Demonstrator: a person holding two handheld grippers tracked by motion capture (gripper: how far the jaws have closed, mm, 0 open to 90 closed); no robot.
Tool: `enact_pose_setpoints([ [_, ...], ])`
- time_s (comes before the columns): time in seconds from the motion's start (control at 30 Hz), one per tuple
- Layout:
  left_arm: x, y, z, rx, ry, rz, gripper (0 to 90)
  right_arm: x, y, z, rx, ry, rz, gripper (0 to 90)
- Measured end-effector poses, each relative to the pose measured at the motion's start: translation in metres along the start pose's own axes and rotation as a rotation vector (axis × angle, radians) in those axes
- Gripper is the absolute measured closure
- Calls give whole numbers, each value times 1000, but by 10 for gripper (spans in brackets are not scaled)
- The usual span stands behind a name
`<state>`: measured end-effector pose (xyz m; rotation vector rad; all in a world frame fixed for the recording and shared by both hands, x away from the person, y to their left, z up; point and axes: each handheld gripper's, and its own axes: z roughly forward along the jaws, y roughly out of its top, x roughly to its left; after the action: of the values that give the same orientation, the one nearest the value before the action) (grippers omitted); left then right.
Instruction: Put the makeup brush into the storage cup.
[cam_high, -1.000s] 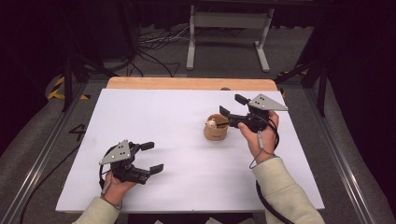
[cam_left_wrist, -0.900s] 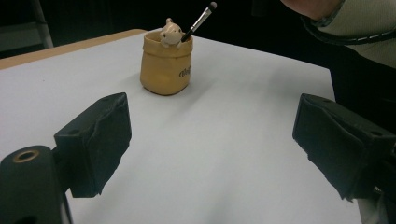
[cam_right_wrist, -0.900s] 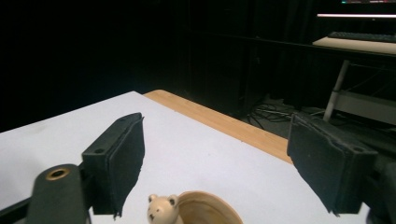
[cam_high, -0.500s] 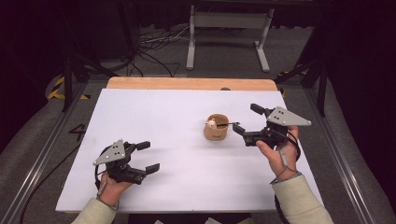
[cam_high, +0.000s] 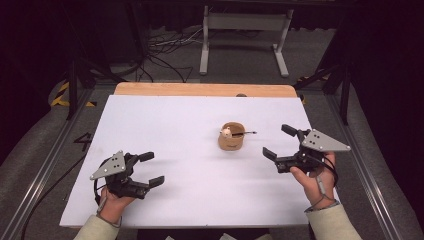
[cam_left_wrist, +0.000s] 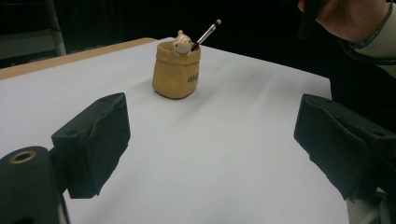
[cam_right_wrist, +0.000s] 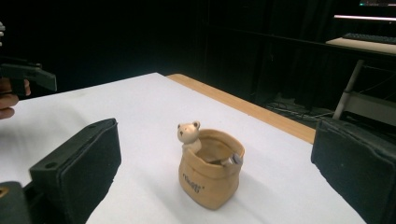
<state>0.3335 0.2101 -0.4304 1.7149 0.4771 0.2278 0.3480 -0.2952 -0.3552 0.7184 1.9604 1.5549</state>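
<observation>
The small tan sack-shaped pot with a pale bear figure on its rim (cam_high: 231, 136) stands upright on my white worktop (cam_high: 165, 125), right of centre, with a thin dark pen with a pale tip (cam_left_wrist: 205, 34) leaning out of it, so the putting-in looks done and I judge little is left but to draw clear. My right gripper (cam_high: 283, 144) sits just beside the pot, its jaws just opened wide with nothing between them. My left gripper (cam_high: 151, 168) rests near the front-left edge, jaws wide and empty. Bare worktop lies all round the pot; the far wooden edge strip (cam_high: 200, 89) is well apart.
</observation>
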Motion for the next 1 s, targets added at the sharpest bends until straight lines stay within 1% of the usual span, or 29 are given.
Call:
enact_pose_setpoints([
  [0.07, 0, -1, -2, -3, -2, -6, 111, 1, -6, -5, 7, 6, 10, 14],
  [0.13, -1, -2, -4, -3, -2, -7, 110, 1, -11, -8, 17, 7, 9, 14],
  [0.2, -1, -3, -5, -2, -5, -2, 108, 1, -16, -10, 11, 11, 13, 14],
  [0.23, -1, -3, -6, -1, -6, -7, 108, 1, -19, -12, 5, 16, 20, 14],
  [0.27, -1, -3, -7, -1, -4, 0, 107, 1, -21, -13, 1, 25, 26, 13],
  [0.3, -2, -4, -7, -2, -4, -2, 107, 2, -25, -14, -4, 29, 34, 14],
  [0.37, -2, -4, -8, -2, -7, 0, 107, 3, -31, -15, 1, 41, 33, 14],
  [0.53, -2, -7, -9, -2, -6, -3, 97, 8, -45, -14, 29, 71, 34, 18],
  [0.6, -2, -7, -10, -5, -4, -3, 93, 8, -48, -14, 34, 74, 36, 18],
  [0.67, -1, -8, -10, -3, -5, 6, 82, 10, -56, -13, 39, 77, 49, 18],
  [0.77, -1, -11, -10, -7, -4, -3, 70, 12, -65, -11, 46, 74, 63, 18],
  [0.8, 0, -11, -10, -4, -1, 3, 66, 13, -67, -11, 48, 75, 65, 18],
  [0.83, 0, -12, -10, -5, -3, -4, 59, 13, -69, -11, 52, 78, 72, 18],
  [0.93, 0, -14, -9, -3, 0, -7, 45, 15, -73, -10, 57, 81, 76, 18],
  [1.0, 0, -15, -9, -1, -6, -11, 42, 16, -76, -8, 61, 85, 79, 18],
])
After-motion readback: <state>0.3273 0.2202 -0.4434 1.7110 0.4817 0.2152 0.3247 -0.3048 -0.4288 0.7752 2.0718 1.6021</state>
